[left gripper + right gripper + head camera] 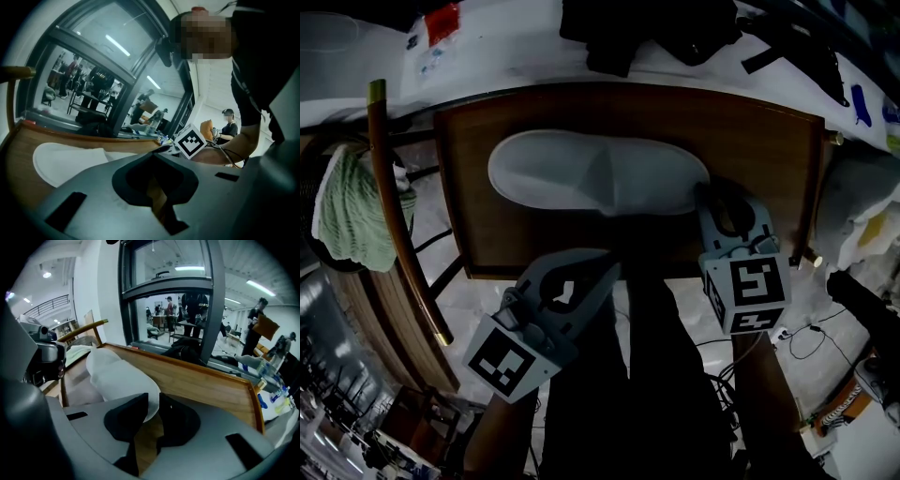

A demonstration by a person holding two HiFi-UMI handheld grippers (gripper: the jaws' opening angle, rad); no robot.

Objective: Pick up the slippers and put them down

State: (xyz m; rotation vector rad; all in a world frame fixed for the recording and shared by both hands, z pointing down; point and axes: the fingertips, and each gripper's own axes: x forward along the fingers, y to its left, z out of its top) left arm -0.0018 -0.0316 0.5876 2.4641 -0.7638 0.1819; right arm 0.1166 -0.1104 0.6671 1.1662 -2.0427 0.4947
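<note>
Nearly set down: slipper on the seat

The white slipper (595, 173) lies flat across the wooden seat (769, 159). The right gripper (719, 195) has its jaws slightly apart around the slipper's end, seemingly to let it go. The left gripper (609, 269) hangs off the front edge, closed and empty.

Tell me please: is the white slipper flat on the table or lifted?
Lying flat: the white slipper rests on the wooden table, one end between the right gripper's jaws.
</note>
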